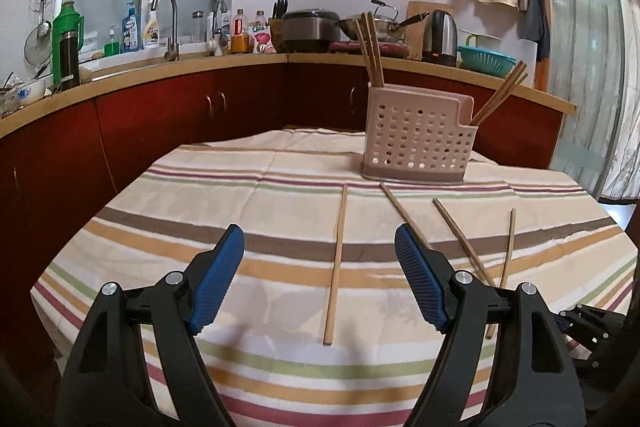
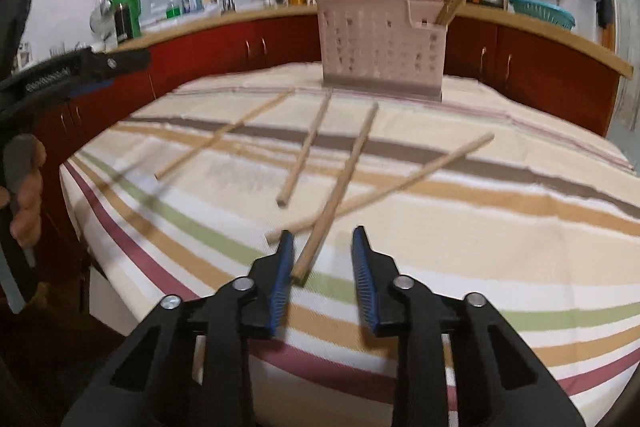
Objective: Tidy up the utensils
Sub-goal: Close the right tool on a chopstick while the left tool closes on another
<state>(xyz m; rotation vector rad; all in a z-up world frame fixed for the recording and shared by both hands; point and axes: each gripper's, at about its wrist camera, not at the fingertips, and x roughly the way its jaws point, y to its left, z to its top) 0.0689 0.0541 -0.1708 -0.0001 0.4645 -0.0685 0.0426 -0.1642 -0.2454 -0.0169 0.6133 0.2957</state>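
Four loose wooden chopsticks lie on the striped tablecloth (image 1: 240, 187) in front of the perforated pink utensil caddy (image 1: 418, 139), which stands upright toward the far side of the table with more chopsticks leaning out of both its end compartments. Nearest the caddy's left corner, one chopstick (image 1: 337, 263) runs straight toward the near edge; to its right lie three more, the last two crossing at their near ends. The cloth left of the caddy is bare and wide; the table's near edge drops off just below the grippers. Left gripper (image 1: 320, 279) hovers low over the cloth, pointing toward the caddy, jaws wide apart with that straight chopstick lying between them, untouched. Right gripper (image 2: 322, 267) tilts down at the near edge; its jaws stand narrowly apart around the near end of one chopstick (image 2: 340, 183), left pad about touching, right pad clear. A hand (image 2: 24, 187) grips the left tool's handle.
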